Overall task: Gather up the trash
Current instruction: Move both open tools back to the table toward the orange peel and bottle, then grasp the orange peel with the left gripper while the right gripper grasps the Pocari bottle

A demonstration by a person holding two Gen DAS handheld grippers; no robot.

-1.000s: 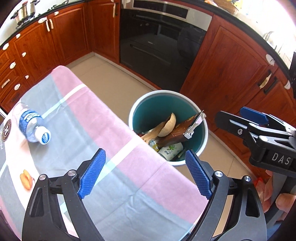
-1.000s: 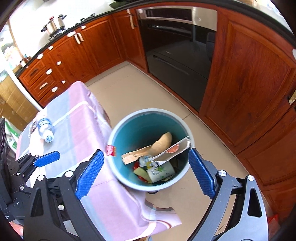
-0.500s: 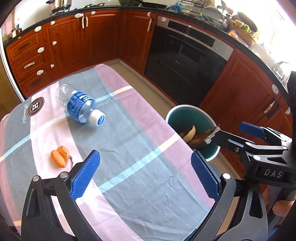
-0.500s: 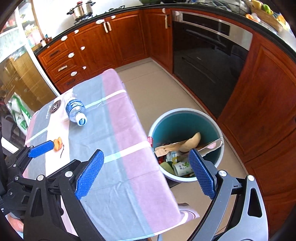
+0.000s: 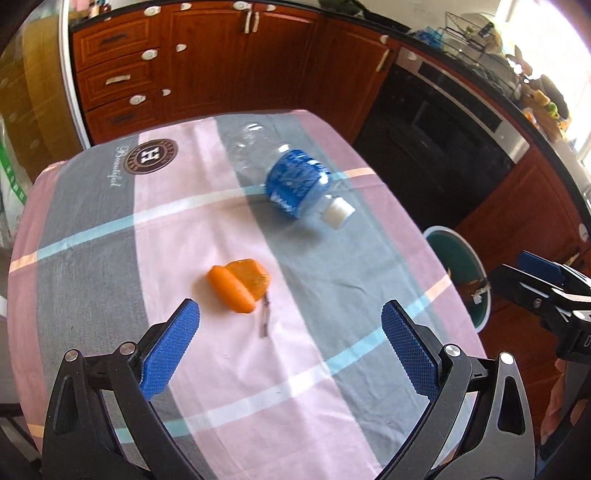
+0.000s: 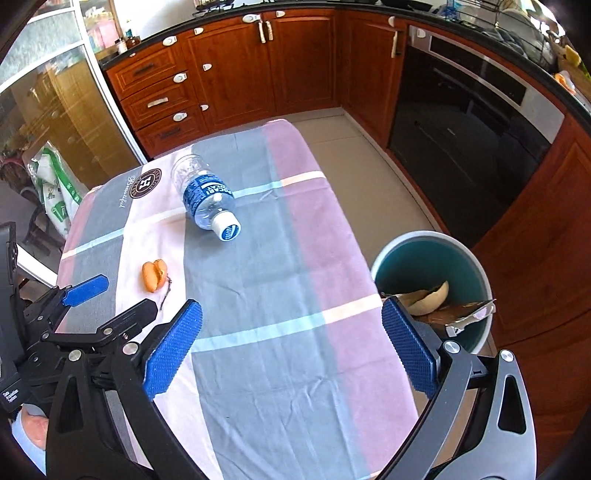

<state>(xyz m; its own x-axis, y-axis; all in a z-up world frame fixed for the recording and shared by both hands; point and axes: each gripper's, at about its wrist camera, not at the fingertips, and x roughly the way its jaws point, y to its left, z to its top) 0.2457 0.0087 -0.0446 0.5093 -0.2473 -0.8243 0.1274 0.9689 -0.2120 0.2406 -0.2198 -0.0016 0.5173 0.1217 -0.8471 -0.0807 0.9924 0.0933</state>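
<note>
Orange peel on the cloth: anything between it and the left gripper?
Nothing visible. The orange peel lies alone on the tablecloth, just ahead of the open left gripper; the bottle lies farther back.

We list: matt pink-and-grey checked cloth table cover [image 6: 280,295]; clear glossy plastic bottle [image 6: 205,197]; glossy red-brown wooden cabinets [image 6: 236,70].

a home kitchen: red wooden cabinets [image 6: 229,70], a built-in oven [image 6: 469,122], a dark countertop [image 6: 155,33].
</note>
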